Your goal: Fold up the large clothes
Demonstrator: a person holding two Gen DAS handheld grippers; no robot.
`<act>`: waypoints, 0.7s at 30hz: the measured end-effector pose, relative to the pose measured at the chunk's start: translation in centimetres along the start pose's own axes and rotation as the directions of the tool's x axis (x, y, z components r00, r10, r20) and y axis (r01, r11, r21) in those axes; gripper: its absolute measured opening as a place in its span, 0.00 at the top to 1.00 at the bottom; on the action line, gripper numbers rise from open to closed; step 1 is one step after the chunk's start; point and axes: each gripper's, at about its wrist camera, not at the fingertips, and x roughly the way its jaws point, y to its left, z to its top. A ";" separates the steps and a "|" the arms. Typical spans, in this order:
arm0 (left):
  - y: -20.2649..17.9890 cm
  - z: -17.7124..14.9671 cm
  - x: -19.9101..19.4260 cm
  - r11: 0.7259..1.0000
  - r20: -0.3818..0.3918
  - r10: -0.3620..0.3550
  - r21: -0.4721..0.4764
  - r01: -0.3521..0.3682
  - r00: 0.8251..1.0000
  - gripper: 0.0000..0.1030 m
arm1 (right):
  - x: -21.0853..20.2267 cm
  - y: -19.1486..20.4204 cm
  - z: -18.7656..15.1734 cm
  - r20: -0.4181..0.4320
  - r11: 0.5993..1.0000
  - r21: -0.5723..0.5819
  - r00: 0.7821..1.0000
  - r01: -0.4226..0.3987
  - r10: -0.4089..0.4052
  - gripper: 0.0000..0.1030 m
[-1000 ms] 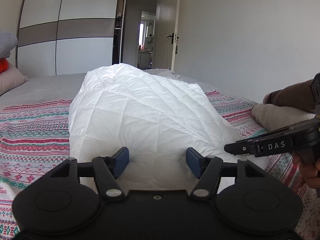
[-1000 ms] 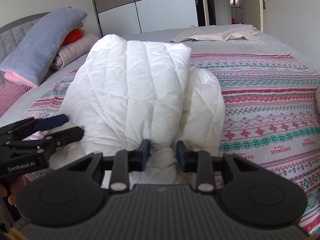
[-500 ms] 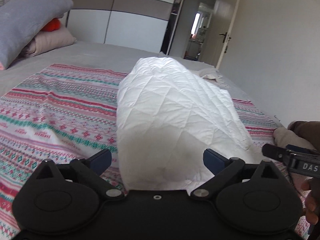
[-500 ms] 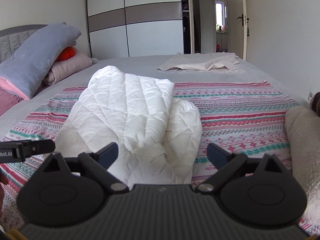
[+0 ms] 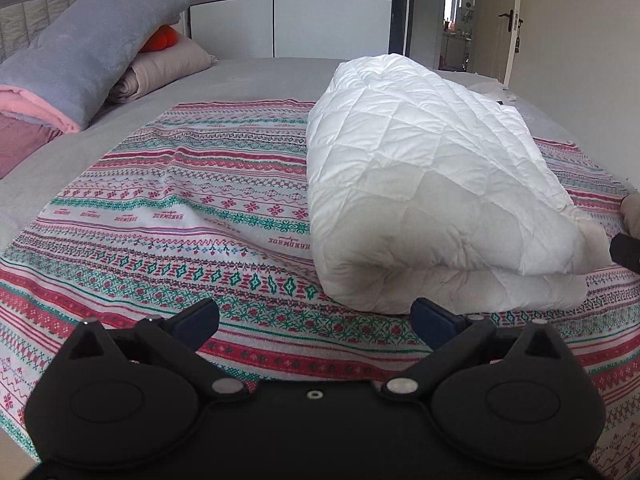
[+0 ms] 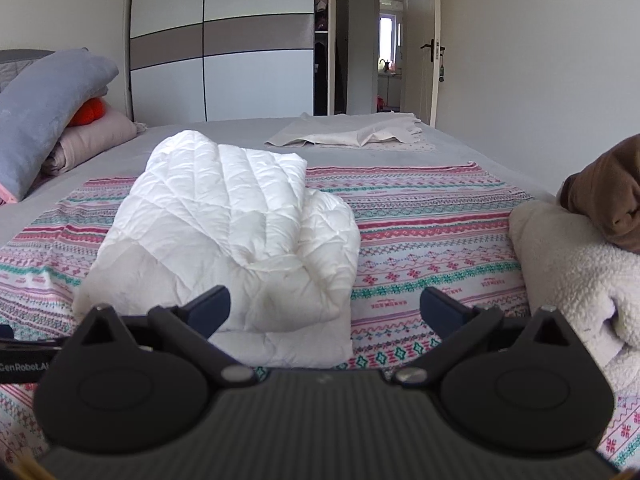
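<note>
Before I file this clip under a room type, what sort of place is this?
A bedroom, most likely in a home. A bed with stacked pillows at its head holds a folded white quilt, and a sliding-door wardrobe stands beyond.

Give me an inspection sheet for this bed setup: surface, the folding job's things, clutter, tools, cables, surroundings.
Surface: patterned bedspread over a grey sheet.
Job's things: white quilt lies folded in a bundle on the bedspread.
Clutter: grey pillow, beige pillow, something orange between them; cream cloth at the far end; fleece blanket and brown garment to the right.
Tools: left tool and right tool have just been opening; both open, nothing between the pads.
Cables: nothing seen.
Surroundings: wardrobe, open door.
</note>
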 end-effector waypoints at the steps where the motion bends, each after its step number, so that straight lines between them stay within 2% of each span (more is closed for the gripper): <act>1: -0.2 0.1 -0.2 1.000 0.014 0.008 0.005 -0.008 1.000 0.00 | 0.1 0.2 0.1 -0.015 1.000 -0.006 1.000 0.010 -0.010 0.00; 7: -0.7 0.4 -1.1 0.999 0.060 0.042 0.021 -0.043 0.997 0.00 | 0.8 0.9 -0.1 -0.070 0.999 -0.027 0.996 0.047 -0.049 0.00; 16: -1.8 0.3 0.0 0.998 -0.024 0.031 0.051 -0.030 0.999 0.00 | 2.0 1.2 -0.4 -0.141 0.998 -0.033 0.989 0.050 -0.054 0.00; 21: -2.2 0.1 0.6 0.998 -0.046 0.035 0.060 -0.032 0.998 0.00 | 2.4 1.5 -0.6 -0.161 0.997 -0.060 0.985 0.047 -0.056 0.00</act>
